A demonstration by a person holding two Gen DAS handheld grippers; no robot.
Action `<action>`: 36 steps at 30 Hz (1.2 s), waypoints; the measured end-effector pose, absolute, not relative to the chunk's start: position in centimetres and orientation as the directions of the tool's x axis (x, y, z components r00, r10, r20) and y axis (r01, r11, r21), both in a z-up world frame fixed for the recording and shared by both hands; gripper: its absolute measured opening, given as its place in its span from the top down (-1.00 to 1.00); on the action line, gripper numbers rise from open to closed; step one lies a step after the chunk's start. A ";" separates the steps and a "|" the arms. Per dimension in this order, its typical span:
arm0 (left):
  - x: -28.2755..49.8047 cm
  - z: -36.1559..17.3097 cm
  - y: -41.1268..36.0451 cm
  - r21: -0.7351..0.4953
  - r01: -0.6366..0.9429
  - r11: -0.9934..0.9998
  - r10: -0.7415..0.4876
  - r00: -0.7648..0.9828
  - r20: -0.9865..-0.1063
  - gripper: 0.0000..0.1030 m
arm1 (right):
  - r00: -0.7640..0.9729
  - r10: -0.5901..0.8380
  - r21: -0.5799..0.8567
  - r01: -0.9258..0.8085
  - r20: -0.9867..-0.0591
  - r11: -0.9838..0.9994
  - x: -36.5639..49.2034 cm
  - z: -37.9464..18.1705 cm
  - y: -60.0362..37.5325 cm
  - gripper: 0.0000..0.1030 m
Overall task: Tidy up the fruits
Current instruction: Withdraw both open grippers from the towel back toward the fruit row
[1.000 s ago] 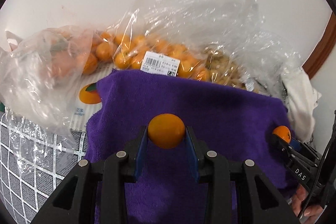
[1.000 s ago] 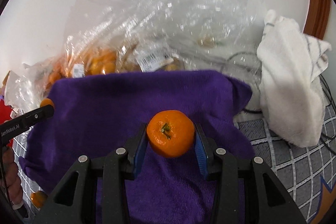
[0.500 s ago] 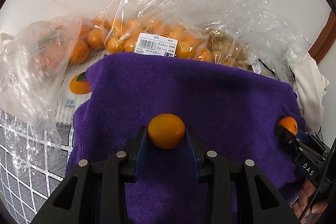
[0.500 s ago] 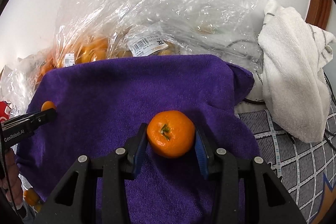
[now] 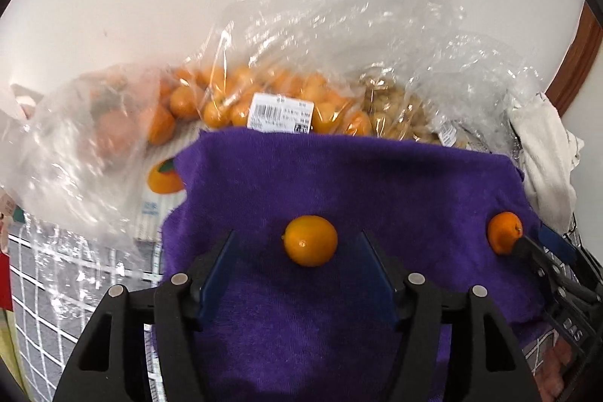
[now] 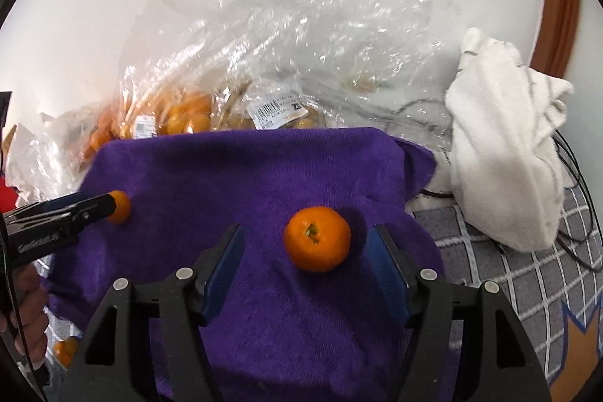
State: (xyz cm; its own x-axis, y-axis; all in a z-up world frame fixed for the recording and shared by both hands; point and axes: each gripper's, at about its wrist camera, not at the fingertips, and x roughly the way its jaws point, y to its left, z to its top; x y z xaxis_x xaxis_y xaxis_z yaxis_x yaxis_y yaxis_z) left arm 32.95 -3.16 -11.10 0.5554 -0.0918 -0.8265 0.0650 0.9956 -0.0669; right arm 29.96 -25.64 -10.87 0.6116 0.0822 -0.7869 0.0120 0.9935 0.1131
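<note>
A purple towel (image 5: 377, 183) (image 6: 245, 176) lies spread in front of both grippers. A small smooth orange fruit (image 5: 310, 240) rests on it between the jaws of my left gripper (image 5: 297, 251), which are opening and stand apart from it. A mandarin with a green stem (image 6: 316, 238) lies on the towel between the jaws of my right gripper (image 6: 307, 251), also opening and clear of the fruit. Each wrist view shows the other gripper at its edge: the right gripper (image 5: 542, 251) beside the mandarin (image 5: 504, 232), the left gripper (image 6: 75, 210) beside the small fruit (image 6: 120, 206).
Clear plastic bags (image 5: 286, 100) (image 6: 264, 81) of orange fruit lie behind the towel against a white wall. A white cloth (image 6: 505, 153) and cables lie at the right. A grid-patterned grey cover (image 6: 527, 270) shows beneath. A loose orange fruit (image 6: 65, 351) sits at the lower left.
Both grippers have opened and let go of their fruits, which now lie on the purple towel. The right gripper has lifted back a little.
</note>
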 end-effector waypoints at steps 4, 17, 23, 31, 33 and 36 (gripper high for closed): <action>31.9 -8.7 -3.2 -0.067 0.091 0.994 -0.109 0.600 -0.793 -0.21 | 0.643 0.058 0.106 0.036 -0.763 0.994 27.4 -8.8 -26.1 -0.30; 24.0 -2.6 -2.4 0.021 0.116 0.993 -0.066 0.696 -0.715 -0.21 | 0.647 0.016 0.067 0.053 -0.762 0.996 18.7 -5.0 -27.2 -0.30; 18.9 -2.7 0.6 -0.019 0.082 0.996 -0.072 0.711 -0.699 -0.21 | 0.586 0.067 0.089 0.009 -0.808 0.996 16.0 -6.9 -26.3 -0.30; 13.7 -3.8 4.0 -0.036 0.039 0.999 -0.053 0.694 -0.718 -0.21 | 0.600 0.086 0.077 -0.040 -0.796 0.996 12.6 -8.2 -24.4 -0.29; 13.0 -4.3 4.8 -0.055 0.030 0.998 -0.061 0.678 -0.732 -0.21 | 0.600 0.095 0.082 -0.049 -0.794 0.995 12.3 -8.4 -24.1 -0.24; 12.0 -5.8 6.0 -0.097 0.016 0.995 -0.085 0.629 -0.773 -0.21 | 0.596 0.100 0.072 -0.070 -0.797 0.995 11.7 -8.6 -23.5 -0.08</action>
State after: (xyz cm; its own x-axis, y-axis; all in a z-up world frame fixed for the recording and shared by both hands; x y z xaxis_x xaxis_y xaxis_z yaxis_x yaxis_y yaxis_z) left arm 12.04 6.03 -5.84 0.6288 -0.0854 -0.7729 0.0162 0.9952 -0.0968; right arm 11.73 -23.54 -8.61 0.5960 0.0998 -0.7968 -0.0700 0.9949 0.0723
